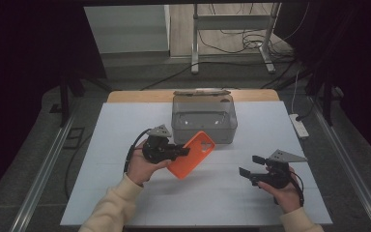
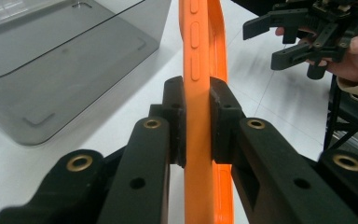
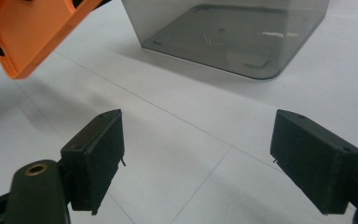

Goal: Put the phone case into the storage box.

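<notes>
My left gripper [image 1: 186, 151] clamps the orange phone case [image 1: 192, 154] beside the clear grey box [image 1: 204, 118]; my right gripper [image 1: 251, 166] hangs wide open above the white surface [image 1: 125, 125].

Dim room w/ dark sides. White-topped desk [image 1: 125, 145] on grey floor [image 1: 140, 72], metal frame legs [image 1: 194, 43] & loose cables [image 1: 236, 41] at back, white power strip [image 1: 299, 126] rt side.
</notes>
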### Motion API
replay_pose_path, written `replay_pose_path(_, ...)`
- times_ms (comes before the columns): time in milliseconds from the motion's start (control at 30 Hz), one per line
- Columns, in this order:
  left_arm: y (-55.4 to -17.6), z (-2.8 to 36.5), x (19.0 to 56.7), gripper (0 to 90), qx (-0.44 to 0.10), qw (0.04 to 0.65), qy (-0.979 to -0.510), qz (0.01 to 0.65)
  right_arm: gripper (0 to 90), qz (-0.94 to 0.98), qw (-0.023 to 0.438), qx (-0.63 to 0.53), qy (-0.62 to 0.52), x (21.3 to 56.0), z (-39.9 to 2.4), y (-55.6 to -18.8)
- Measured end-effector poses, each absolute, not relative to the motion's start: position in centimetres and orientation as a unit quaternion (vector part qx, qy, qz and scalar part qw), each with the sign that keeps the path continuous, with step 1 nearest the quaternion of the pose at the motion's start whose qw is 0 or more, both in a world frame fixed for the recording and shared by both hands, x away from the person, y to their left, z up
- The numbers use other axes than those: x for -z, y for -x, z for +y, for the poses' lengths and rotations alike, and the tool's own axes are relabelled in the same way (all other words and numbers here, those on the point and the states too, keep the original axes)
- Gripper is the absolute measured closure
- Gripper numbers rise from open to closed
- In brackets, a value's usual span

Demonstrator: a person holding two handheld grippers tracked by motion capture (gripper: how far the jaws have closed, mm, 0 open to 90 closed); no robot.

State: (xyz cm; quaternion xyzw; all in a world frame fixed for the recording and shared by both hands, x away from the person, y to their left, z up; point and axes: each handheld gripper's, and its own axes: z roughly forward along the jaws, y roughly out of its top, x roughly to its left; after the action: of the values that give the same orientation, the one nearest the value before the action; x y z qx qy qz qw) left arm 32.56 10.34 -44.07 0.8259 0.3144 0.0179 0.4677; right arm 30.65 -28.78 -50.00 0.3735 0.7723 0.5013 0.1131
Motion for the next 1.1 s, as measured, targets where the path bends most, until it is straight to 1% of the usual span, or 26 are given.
replay_pose_path(367, -32.6, 10.5, 43.5, 79.6, -0.022, 0.474, -0.821, 0.318, 17.9, 0.777, 0.111, -0.496, -0.371, 50.3, -28.7, -30.8)
replay_pose_path(600, -32.9, 10.7, 42.8, 79.6, -0.023, 0.486, -0.809, 0.33, 18.0, 0.78, 0.112, -0.494, -0.367, 50.5, -28.7, -30.9)
replay_pose_path(733, -33.0, 10.5, 42.2, 79.6, -0.033, 0.482, -0.811, 0.33, 18.0, 0.783, 0.111, -0.493, -0.362, 50.5, -28.5, -30.9)
replay_pose_path(1100, -33.5, 9.6, 40.8, 79.6, -0.038, 0.473, -0.815, 0.333, 18.0, 0.787, 0.113, -0.487, -0.36, 50.7, -28.5, -31.1)
